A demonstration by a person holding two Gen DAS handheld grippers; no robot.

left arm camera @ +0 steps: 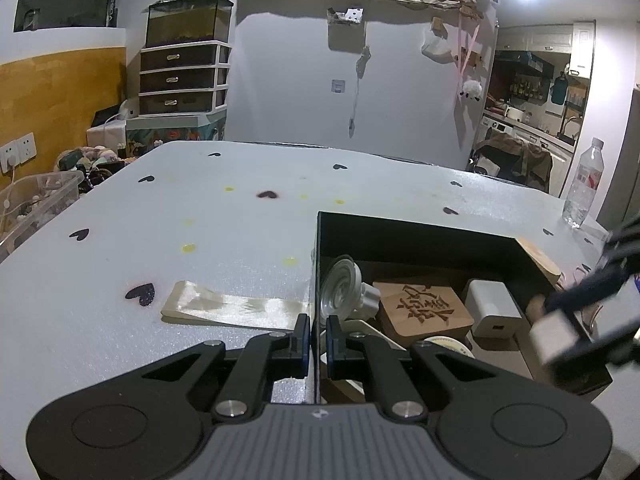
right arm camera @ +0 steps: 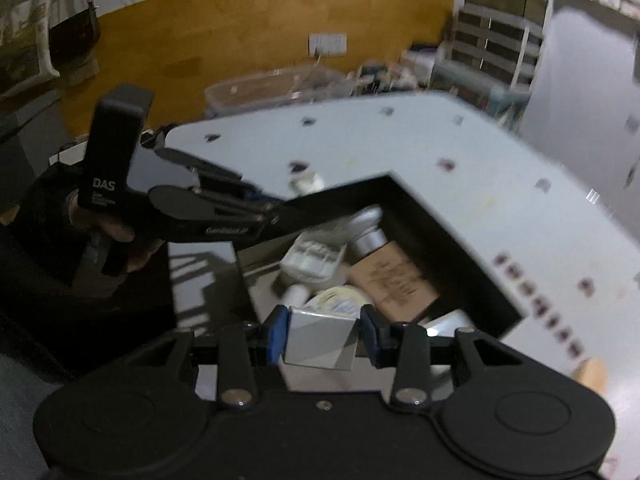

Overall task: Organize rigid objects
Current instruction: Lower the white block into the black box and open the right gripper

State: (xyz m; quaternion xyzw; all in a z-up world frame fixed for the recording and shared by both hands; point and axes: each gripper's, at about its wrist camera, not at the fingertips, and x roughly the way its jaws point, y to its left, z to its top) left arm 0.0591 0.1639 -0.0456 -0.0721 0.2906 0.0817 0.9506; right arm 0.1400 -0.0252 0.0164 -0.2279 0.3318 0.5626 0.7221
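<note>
A black open box [left arm camera: 420, 236] stands on the white table [left arm camera: 200, 220] and holds a carved wooden block [left arm camera: 424, 310], a white charger [left arm camera: 494, 308], a clear suction cup [left arm camera: 340, 292] and a tape roll [left arm camera: 448, 346]. My left gripper [left arm camera: 318, 340] is shut on the box's left wall. My right gripper [right arm camera: 322, 336] is shut on a silver-grey block [right arm camera: 320, 344] and holds it over the box's near edge [right arm camera: 440, 216]. In the left wrist view that block [left arm camera: 554, 338] shows at the right.
A cream ribbon [left arm camera: 236, 308] lies on the table left of the box. A water bottle [left arm camera: 582, 184] stands at the far right edge. A wooden piece [left arm camera: 538, 258] lies behind the box. A clear bin [left arm camera: 36, 200] sits off the left side.
</note>
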